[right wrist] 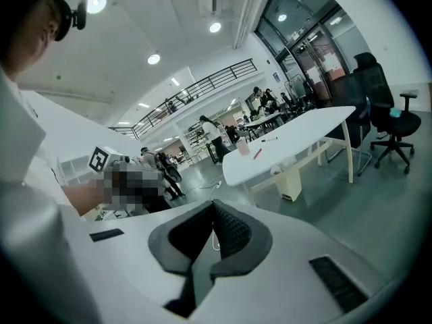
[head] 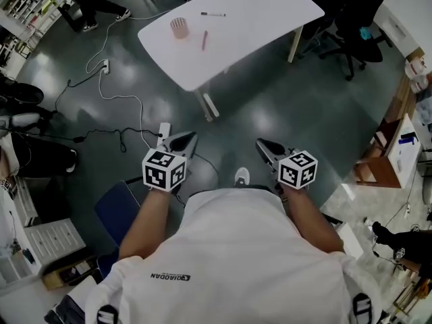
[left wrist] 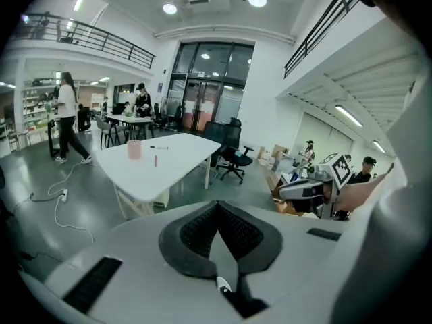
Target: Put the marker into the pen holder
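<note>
Shirt print (head: pixel 170 276): "QIAODAN" with a small logo beside it, in dark letters on the back of the white shirt (head: pixel 236 262). It lies near, left of centre, and is upside down in the head view.
Left cube (head: pixel 164 169), on the left gripper (head: pixel 185 140): black-and-white square code patterns, no letters or digits.
Right cube (head: pixel 298 169), on the right gripper (head: pixel 266 147): the same kind of pattern, no letters or digits.
Other print: boxes and shelves at the far left and right carry marks too small to read.
</note>
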A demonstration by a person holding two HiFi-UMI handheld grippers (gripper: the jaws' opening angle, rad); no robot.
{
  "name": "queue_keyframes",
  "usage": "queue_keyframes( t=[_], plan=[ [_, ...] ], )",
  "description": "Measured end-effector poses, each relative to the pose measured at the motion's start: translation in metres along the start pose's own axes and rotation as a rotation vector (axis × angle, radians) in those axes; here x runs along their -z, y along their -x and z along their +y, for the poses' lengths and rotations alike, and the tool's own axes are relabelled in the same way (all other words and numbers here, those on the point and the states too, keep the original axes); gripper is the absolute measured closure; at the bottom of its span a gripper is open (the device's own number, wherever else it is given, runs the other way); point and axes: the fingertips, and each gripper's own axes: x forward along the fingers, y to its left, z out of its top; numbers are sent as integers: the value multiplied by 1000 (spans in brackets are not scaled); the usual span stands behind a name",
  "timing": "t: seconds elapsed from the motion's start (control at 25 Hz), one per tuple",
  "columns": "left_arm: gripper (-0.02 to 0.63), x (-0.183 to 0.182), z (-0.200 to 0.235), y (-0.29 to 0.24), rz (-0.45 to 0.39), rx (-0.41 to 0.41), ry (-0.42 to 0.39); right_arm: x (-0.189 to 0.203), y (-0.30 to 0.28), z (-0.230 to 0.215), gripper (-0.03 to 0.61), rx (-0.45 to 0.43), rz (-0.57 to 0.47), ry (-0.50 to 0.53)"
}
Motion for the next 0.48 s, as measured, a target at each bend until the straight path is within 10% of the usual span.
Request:
queue_keyframes(
  t=[0.48],
  plan=[
    [588,-33,-32,-70,58,-7,12,-33,-1,-93,560,-45,21,-32]
  ],
)
